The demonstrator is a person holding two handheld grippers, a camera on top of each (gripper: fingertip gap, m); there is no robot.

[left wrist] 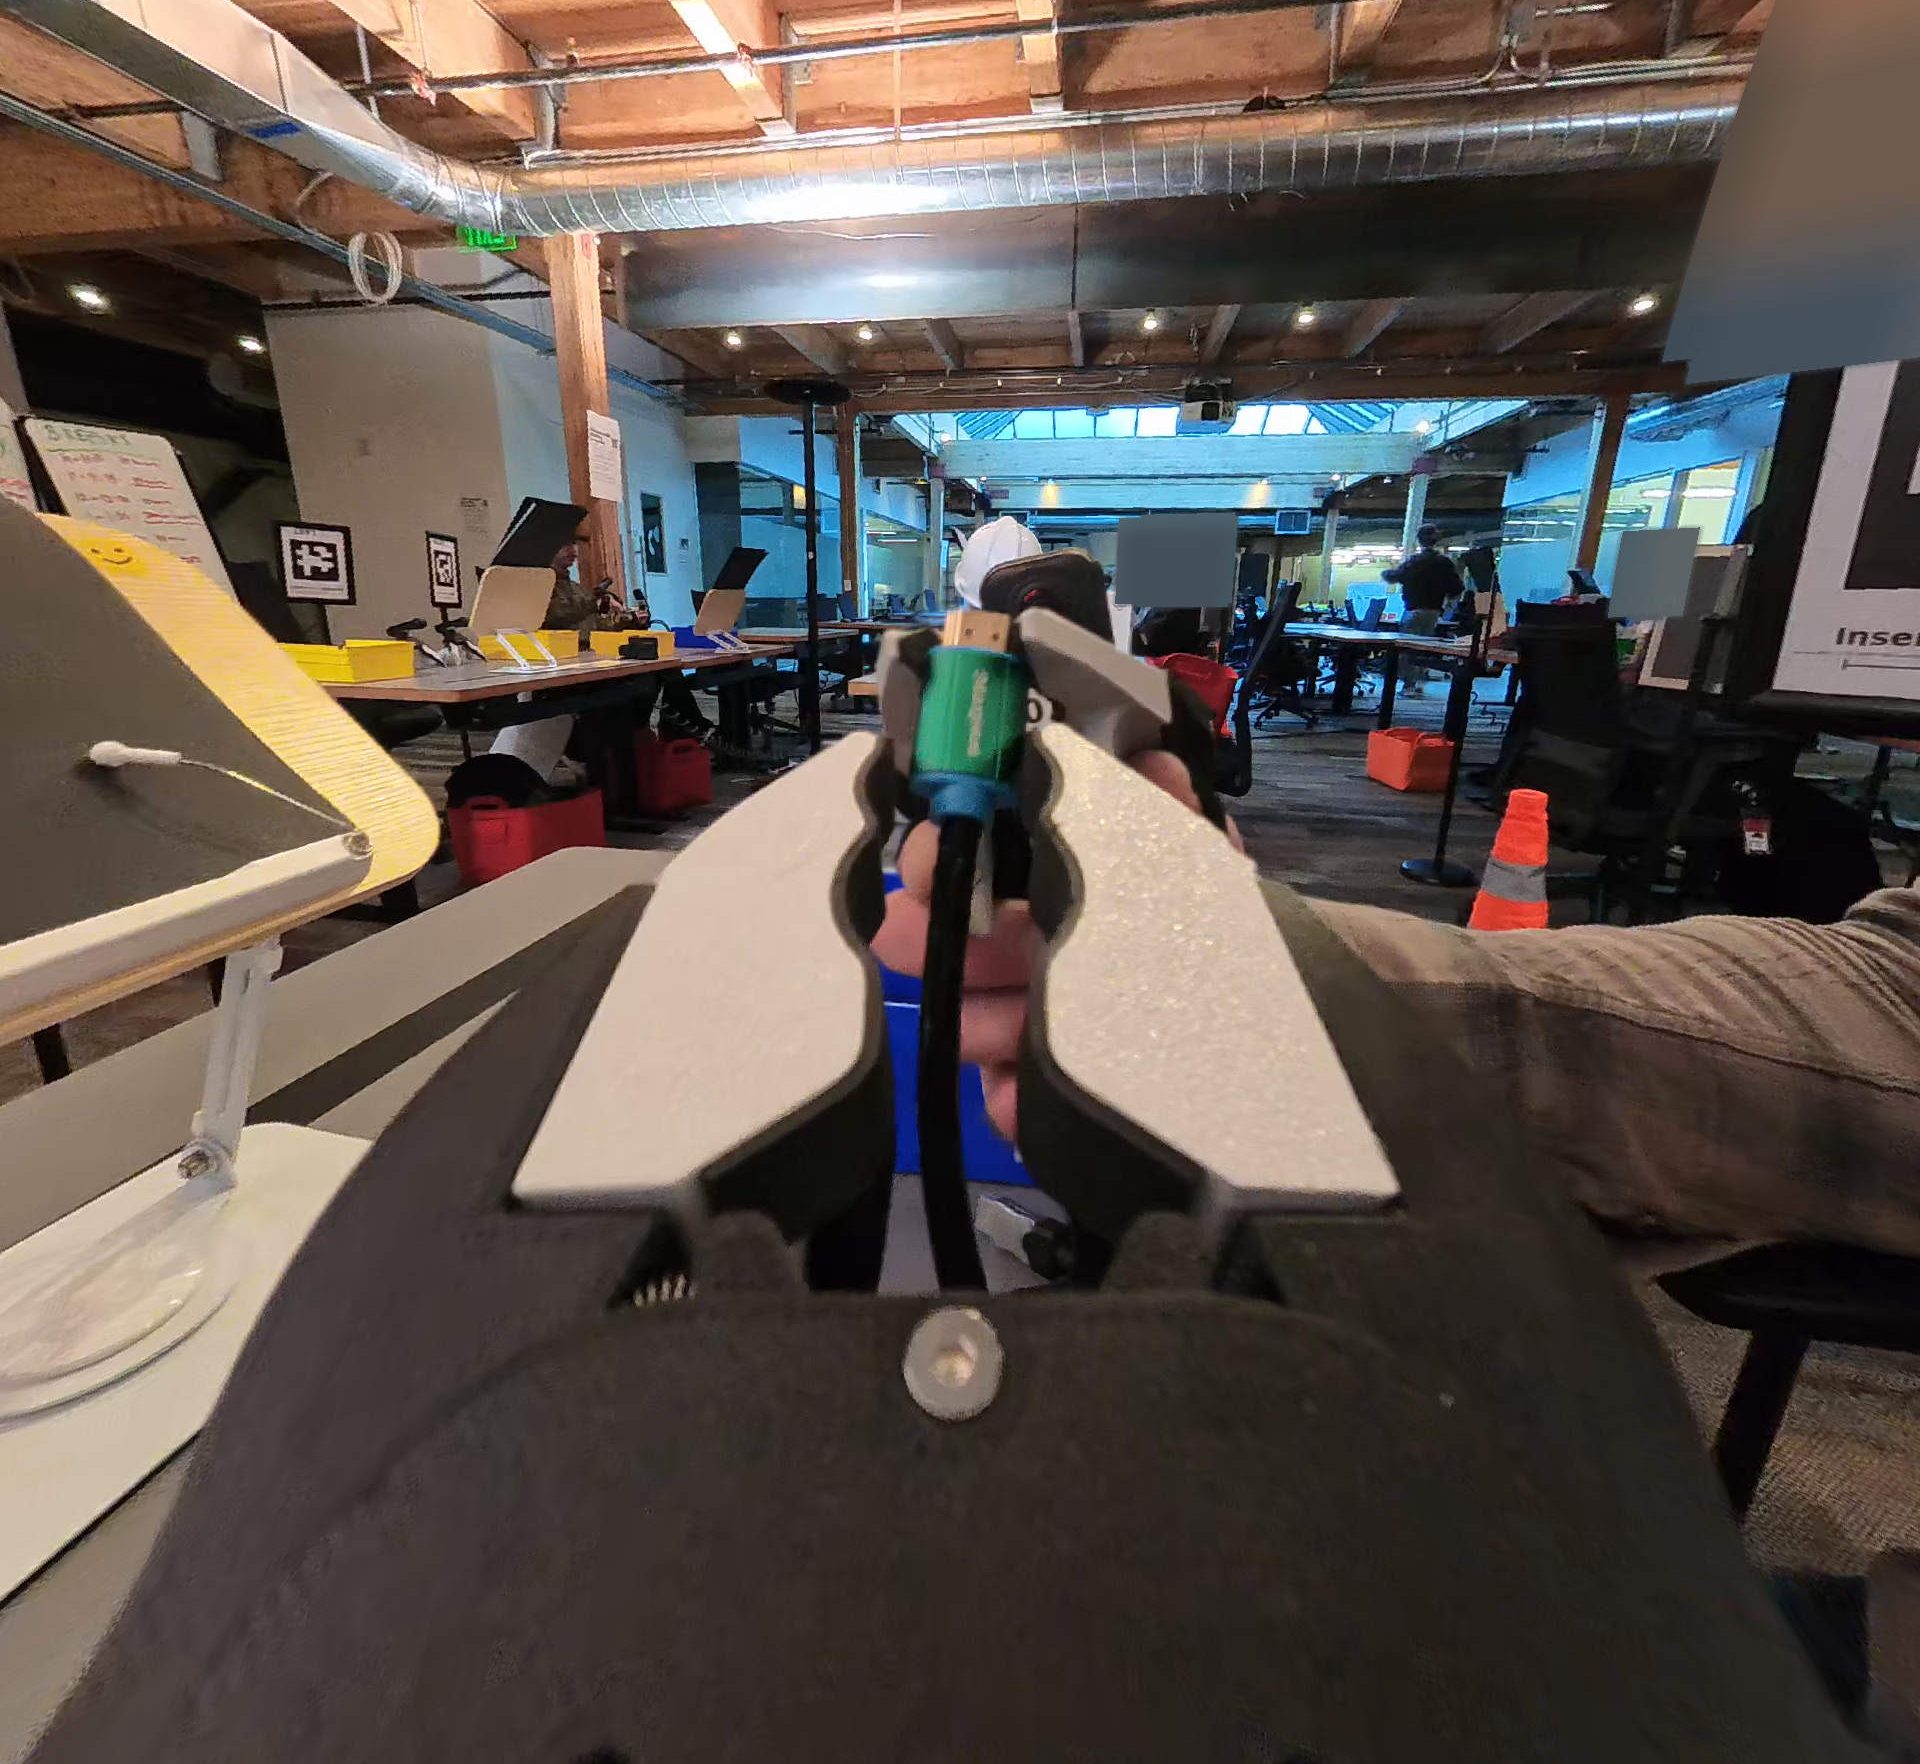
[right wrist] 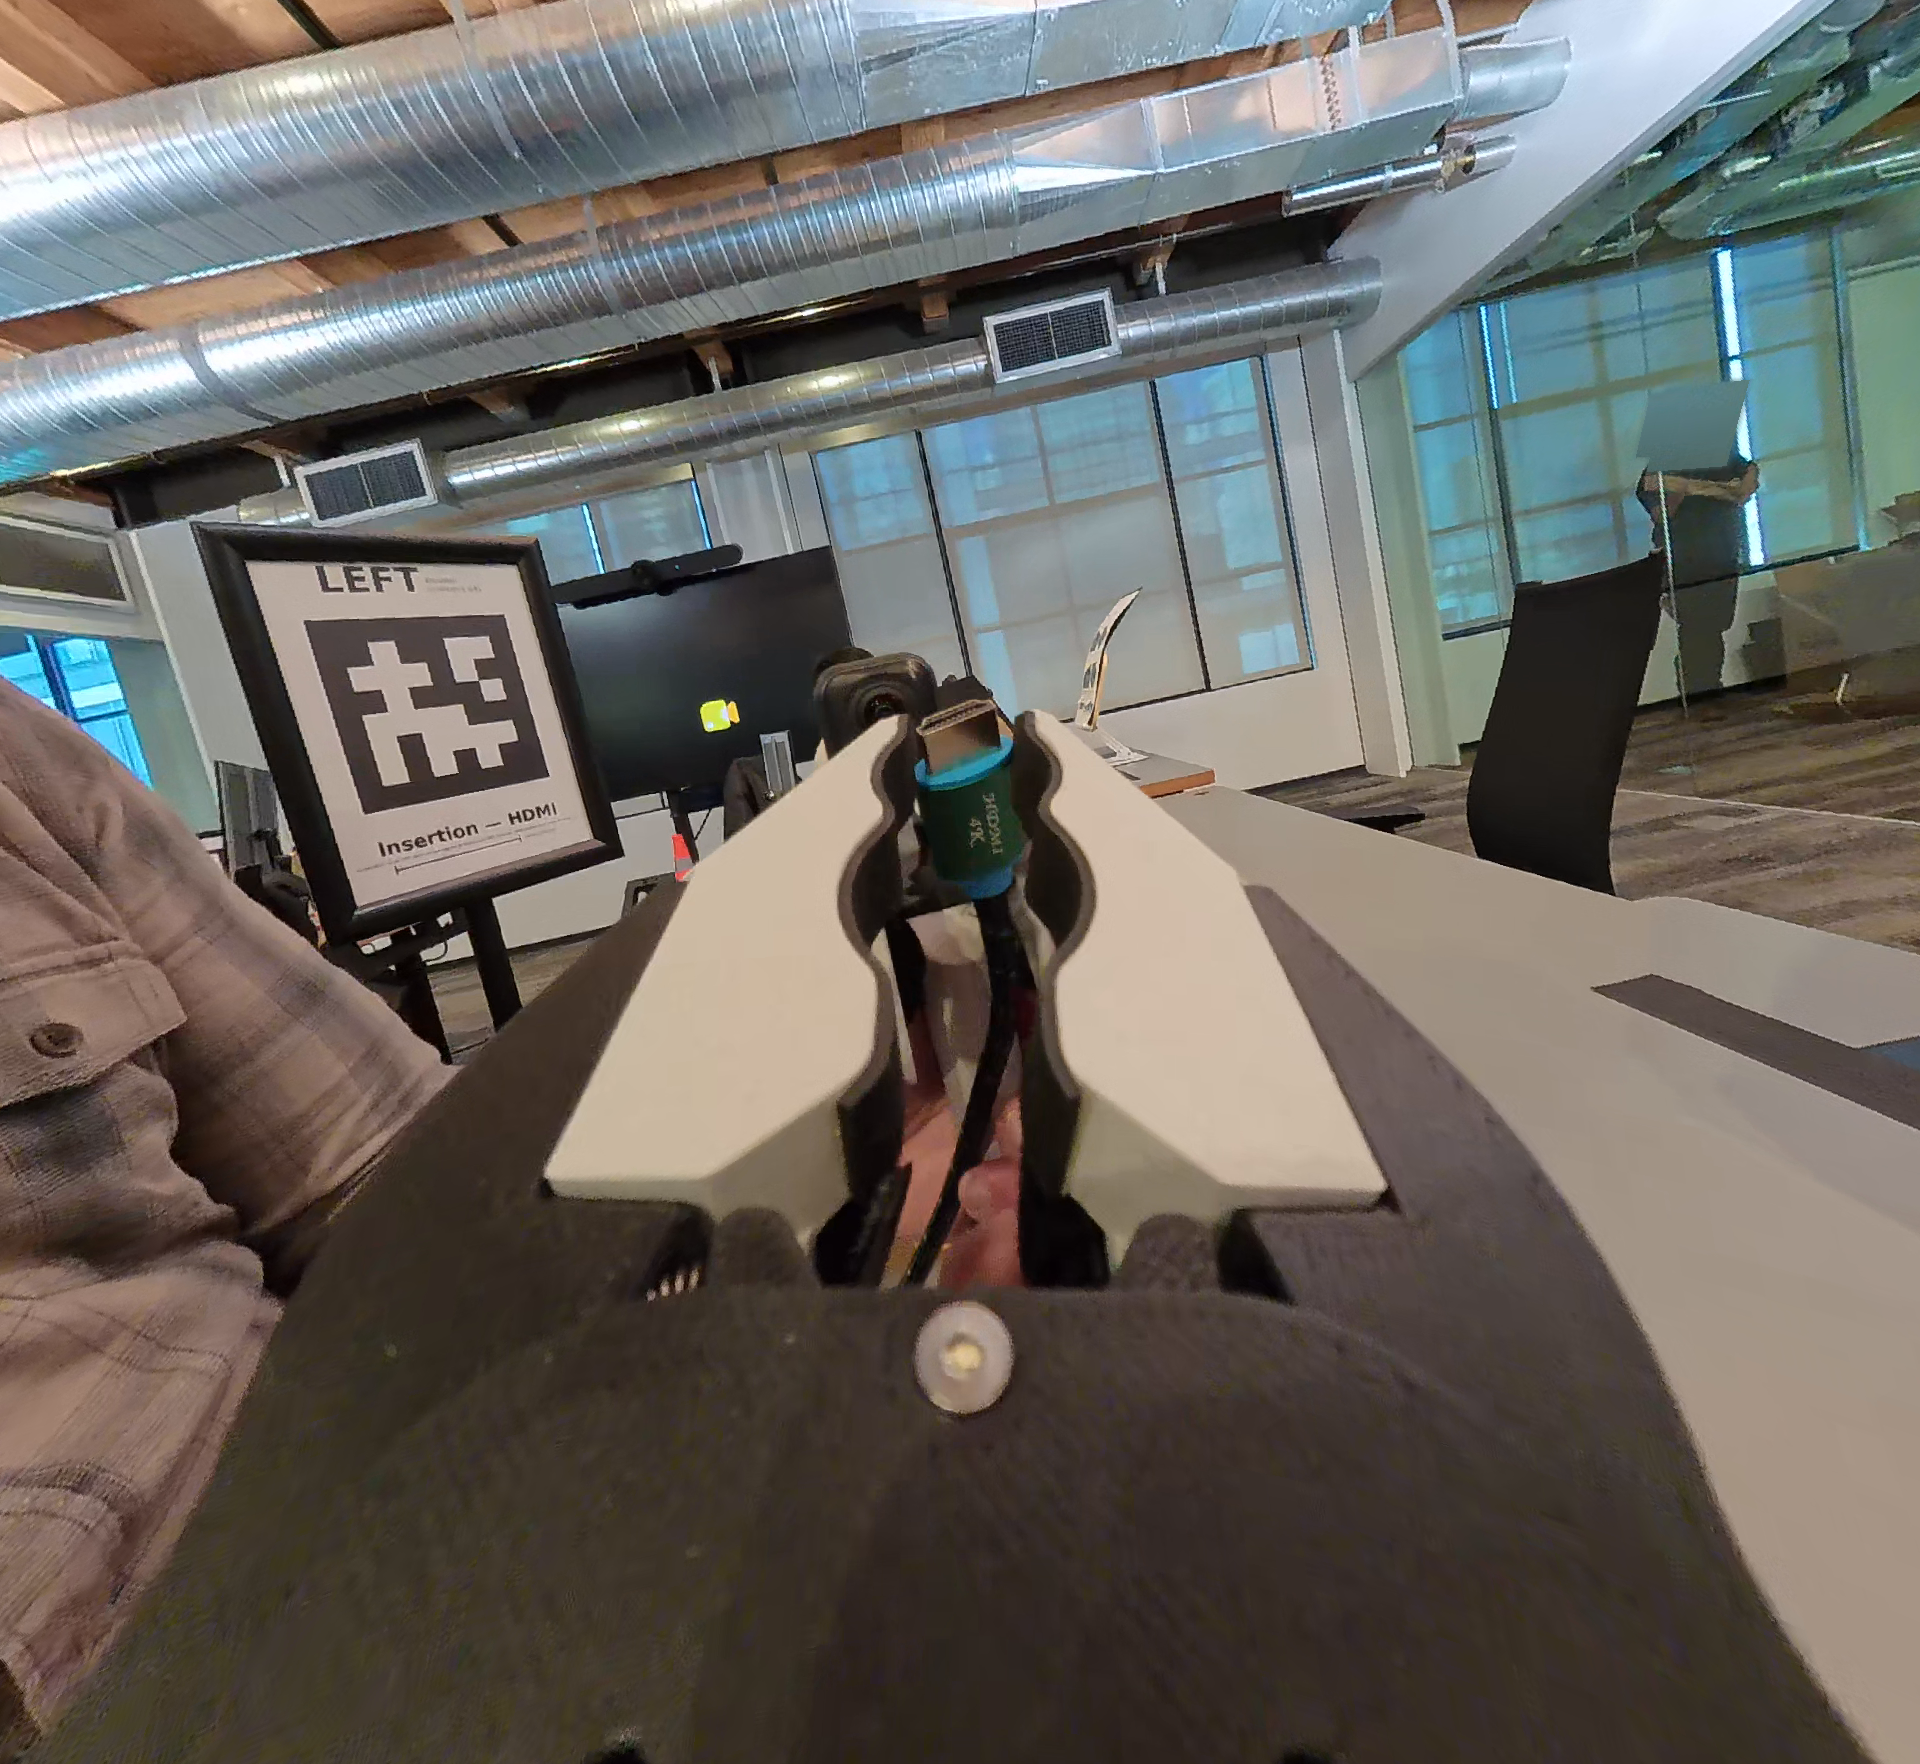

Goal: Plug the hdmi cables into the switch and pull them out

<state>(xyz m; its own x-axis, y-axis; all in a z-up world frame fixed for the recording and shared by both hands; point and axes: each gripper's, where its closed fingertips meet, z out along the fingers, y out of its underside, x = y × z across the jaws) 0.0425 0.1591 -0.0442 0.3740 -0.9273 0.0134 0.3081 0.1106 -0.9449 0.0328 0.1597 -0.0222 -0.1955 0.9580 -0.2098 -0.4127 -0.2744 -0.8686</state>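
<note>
Cataloguing, left wrist view: left gripper (left wrist: pixel 961 675) clenched on a green HDMI plug (left wrist: pixel 964 715), gold tip pointing away, black cable (left wrist: pixel 951 1039) trailing back between the fingers.
Beyond it: right gripper (left wrist: pixel 1081 665) close ahead, tip to tip; a hand (left wrist: pixel 977 966) showing through the gap.
Right wrist view: right gripper (right wrist: pixel 961 758) clenched on a second green plug (right wrist: pixel 968 805), metal tip forward, cable (right wrist: pixel 987 1039) running back.
Beyond it: left gripper's camera (right wrist: pixel 883 691) just past the tip; grey table (right wrist: pixel 1558 1039) below at right.
Step in hand: judged as cables held aloft, either freshly pulled or awaiting insertion.
Next move: calls for lowering each plug and squaring its tip to a port.
Hidden: switch not visible in either view; cable ends cut off; plug orientation against any port cannot be told.
</note>
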